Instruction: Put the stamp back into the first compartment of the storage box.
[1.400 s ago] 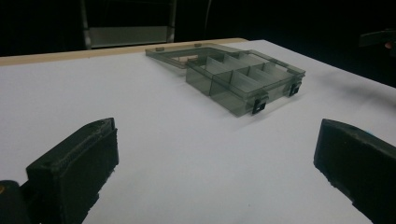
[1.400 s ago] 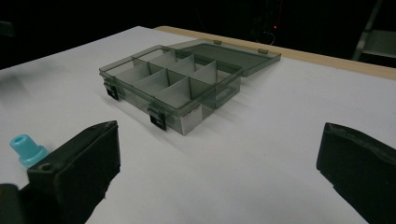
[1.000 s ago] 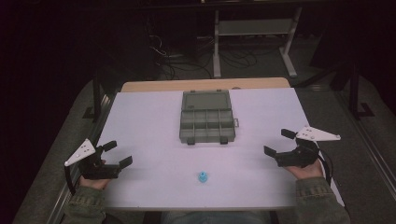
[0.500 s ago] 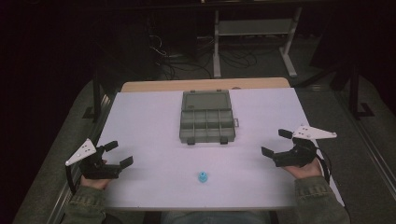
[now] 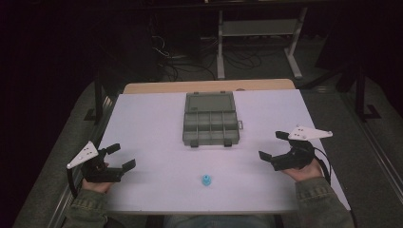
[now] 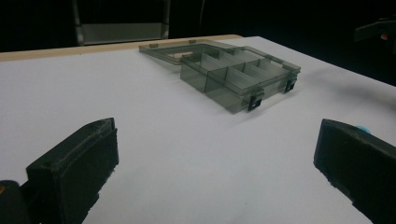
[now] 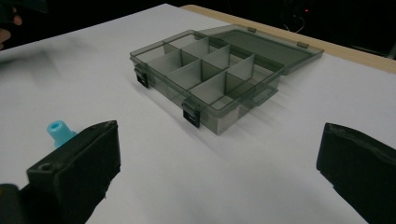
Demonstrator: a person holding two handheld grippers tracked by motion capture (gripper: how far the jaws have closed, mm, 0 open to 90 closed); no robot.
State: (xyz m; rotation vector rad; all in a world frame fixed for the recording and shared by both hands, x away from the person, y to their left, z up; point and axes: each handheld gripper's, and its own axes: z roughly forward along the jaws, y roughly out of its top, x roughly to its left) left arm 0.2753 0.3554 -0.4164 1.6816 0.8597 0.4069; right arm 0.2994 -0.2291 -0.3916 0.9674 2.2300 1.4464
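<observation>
Hovering wide open at the desk's (image 5: 157,123) side edges: left gripper (image 5: 117,157), right gripper (image 5: 274,146); blue piece (image 5: 206,180) sitting near front edge, organizer box (image 5: 209,125) lying open.

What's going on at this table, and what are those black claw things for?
A person sits at a white table with a hand-held gripper in each hand. The left gripper and the right gripper rest near the table's sides, jaws wide open, holding nothing. Between them lies a small blue piece. Farther back sits a grey compartment box, its lid folded open and its compartments looking empty.
</observation>
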